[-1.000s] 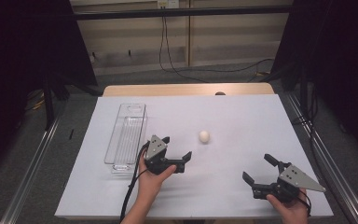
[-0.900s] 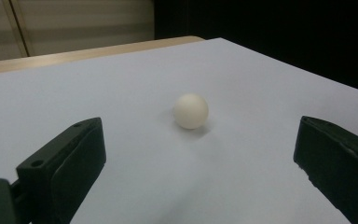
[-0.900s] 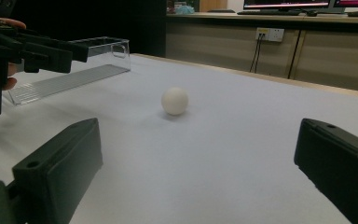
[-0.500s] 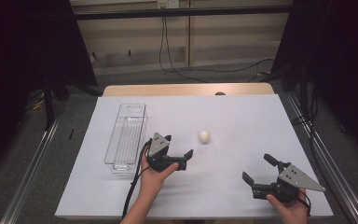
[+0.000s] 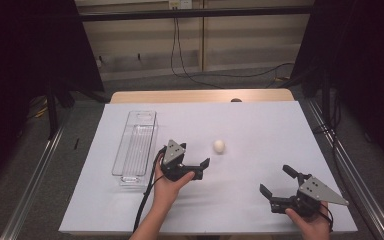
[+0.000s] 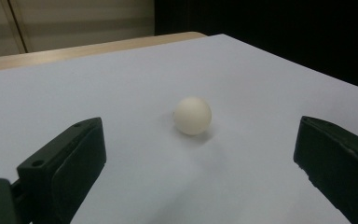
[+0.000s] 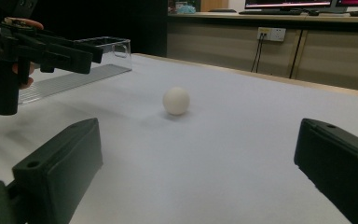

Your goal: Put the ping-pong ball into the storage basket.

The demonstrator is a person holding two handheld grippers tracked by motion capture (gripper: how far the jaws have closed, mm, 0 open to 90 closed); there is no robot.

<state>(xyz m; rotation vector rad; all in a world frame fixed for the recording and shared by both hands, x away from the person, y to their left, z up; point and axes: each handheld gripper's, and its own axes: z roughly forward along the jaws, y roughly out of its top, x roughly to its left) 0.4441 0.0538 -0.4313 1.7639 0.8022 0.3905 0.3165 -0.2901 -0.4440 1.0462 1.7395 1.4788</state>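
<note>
A small white ball [image 5: 219, 146] rests on the white table sheet [image 5: 260, 130]. My left gripper [image 5: 196, 154] is open just to the ball's near left, a short gap away, with its jaws pointing at it. In the left gripper view the ball [image 6: 192, 115] sits ahead, centred between the wide-apart fingers [image 6: 65, 163]. My right gripper [image 5: 276, 180] is open at the near right of the table with nothing in it. Its own view shows the ball [image 7: 175, 100] farther off and the left gripper [image 7: 42, 46] at the upper left.
A clear oblong plastic container [image 5: 135, 147] lies on the sheet left of the left hand, also seen as the container [image 7: 98, 51] behind the left gripper. A wooden table edge [image 5: 200, 95] borders the sheet's far side. Metal rails run along both sides.
The left gripper has crept slightly to the right, toward the ball. The right gripper and the ball have stayed put.
</note>
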